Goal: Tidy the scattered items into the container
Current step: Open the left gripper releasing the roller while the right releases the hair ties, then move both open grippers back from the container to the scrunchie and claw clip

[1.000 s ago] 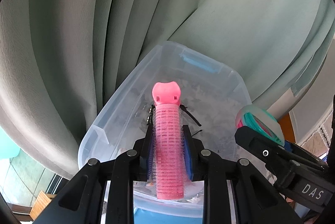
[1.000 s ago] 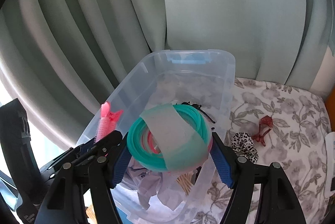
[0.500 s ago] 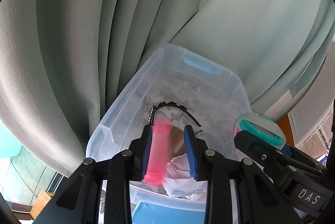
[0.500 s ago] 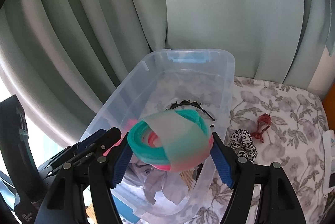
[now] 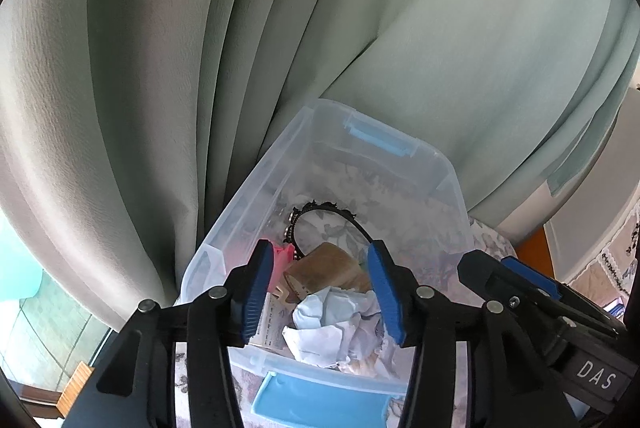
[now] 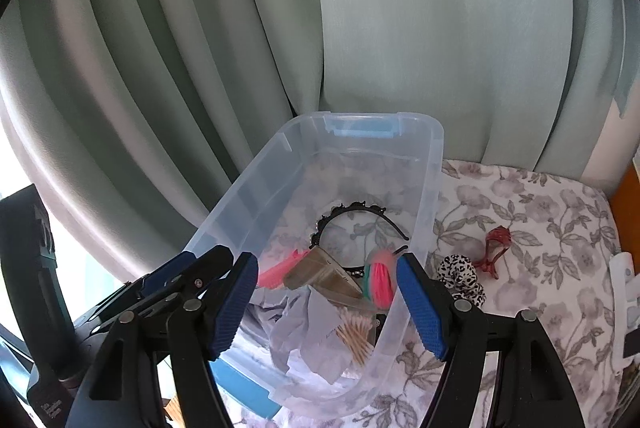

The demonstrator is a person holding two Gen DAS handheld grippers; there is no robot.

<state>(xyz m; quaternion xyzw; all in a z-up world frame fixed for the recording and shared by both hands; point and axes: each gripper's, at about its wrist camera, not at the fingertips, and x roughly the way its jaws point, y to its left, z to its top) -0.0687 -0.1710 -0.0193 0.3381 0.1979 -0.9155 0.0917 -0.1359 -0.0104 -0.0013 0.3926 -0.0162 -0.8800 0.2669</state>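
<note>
Container: clear plastic bin (image 6: 430,164) with blue latches, standing on a floral cloth (image 6: 532,212) against a grey-green curtain (image 6: 400,28); in the left wrist view its rim (image 5: 452,172) runs from lower left to upper right.
Left gripper: (image 5: 322,292) jaws spread wide with nothing between the blue pads — it hangs over the near end of the bin.
Right gripper: (image 6: 326,302) jaws also wide apart and empty, over the bin's near right wall; its body shows at lower right in the left wrist view.
Pink hair roller: (image 6: 278,270) lies inside the bin near the left wall, just beside a tan box; in the left wrist view only its pink end (image 5: 282,258) shows past the left pad.
Band bundle: teal and pink rings (image 6: 378,274) inside the bin against the right wall, blurred.
Black headband: (image 6: 352,208) lies on the bin floor, further in; also seen from the left (image 5: 320,210).
Tan box: (image 6: 320,274) mid-bin, tilted.
Crumpled paper: (image 5: 332,324) at the near end, touching the box.
Cotton swabs: (image 6: 356,334) near the right wall, beside the paper.
Outside the bin: spotted scrunchie (image 6: 460,276) just beside the right wall — and a red hair claw (image 6: 496,248) near it, both on the cloth.
</note>
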